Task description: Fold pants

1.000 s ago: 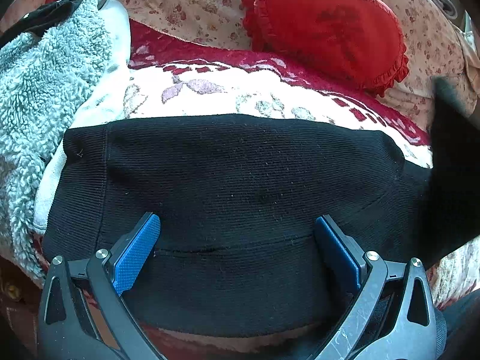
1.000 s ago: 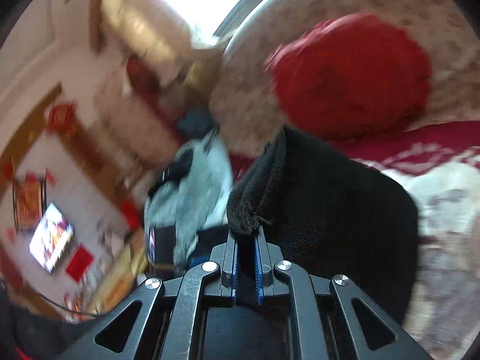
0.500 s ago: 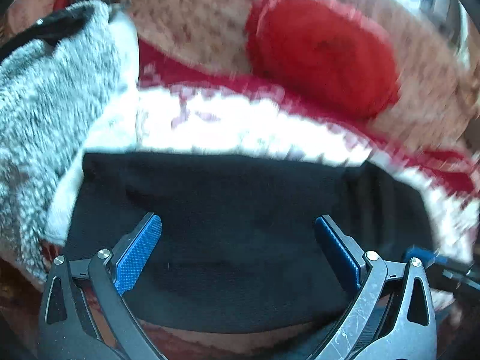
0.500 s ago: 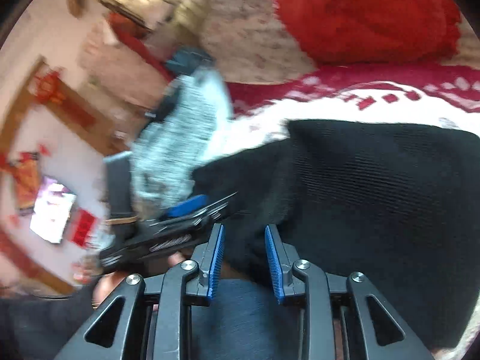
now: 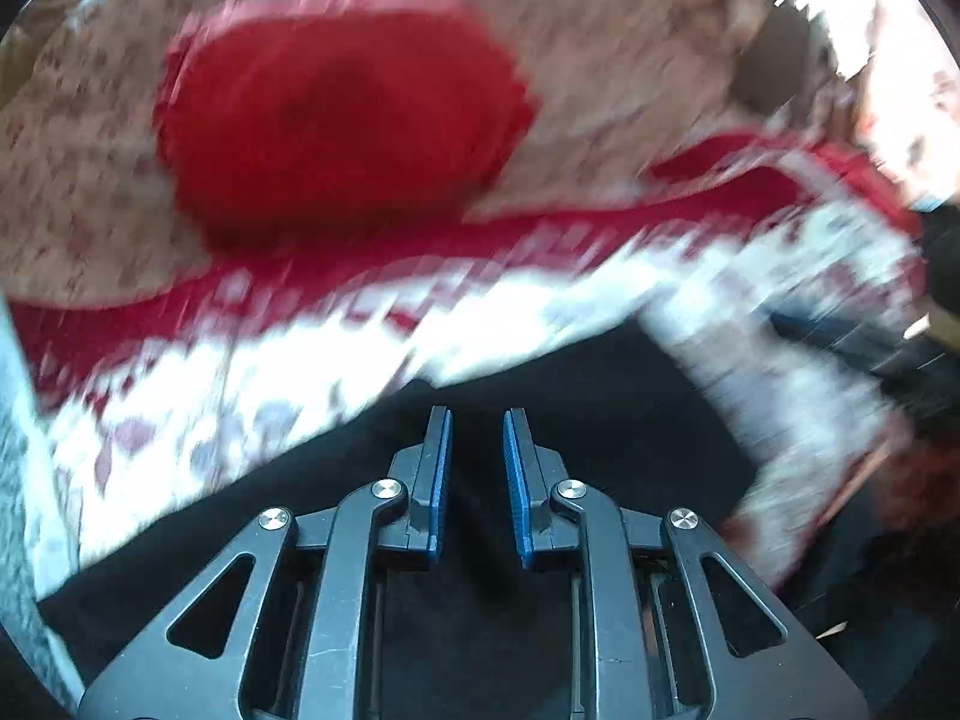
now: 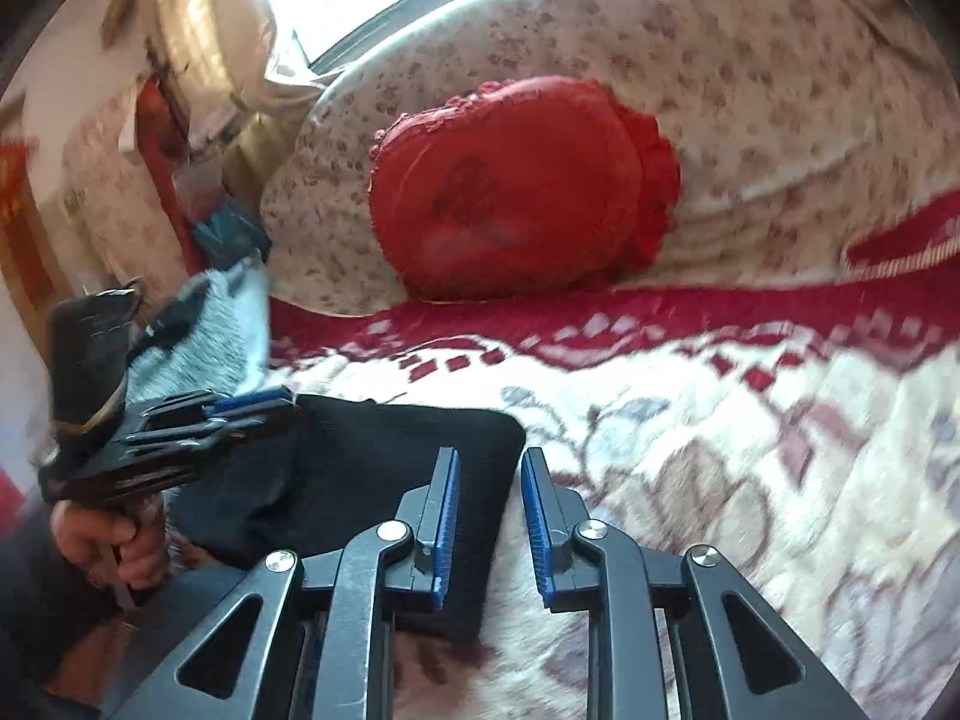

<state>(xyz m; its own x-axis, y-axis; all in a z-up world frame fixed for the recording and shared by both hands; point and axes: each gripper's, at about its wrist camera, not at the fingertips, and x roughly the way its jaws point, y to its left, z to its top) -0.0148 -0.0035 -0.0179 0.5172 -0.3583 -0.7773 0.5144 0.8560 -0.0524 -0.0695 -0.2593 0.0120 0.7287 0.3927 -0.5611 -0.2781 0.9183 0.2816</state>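
Observation:
The black pants (image 6: 408,450) lie folded into a flat block on the patterned blanket (image 6: 720,450). My right gripper (image 6: 490,462) hovers over their right edge, jaws closing. One pad is above the cloth and the other above the blanket, neither pressing. In the same view my left gripper (image 6: 291,411) lies on its side at the pants' left end, held by a hand (image 6: 108,540). The blurred left wrist view shows the left gripper (image 5: 476,420) low over the pants (image 5: 600,450). Its jaws are closing to a narrow gap filled with black. I cannot tell whether cloth is pinched.
A red frilled cushion (image 6: 510,192) leans on floral bedding (image 6: 750,78) behind the blanket. A grey fluffy cloth (image 6: 210,324) lies heaped to the left of the pants. The cushion (image 5: 336,114) also fills the upper left wrist view.
The right gripper let go of the raised pants corner and swung right, and the pants now lie flat. The left jaws went from wide apart to nearly together while that hand rolled and shifted.

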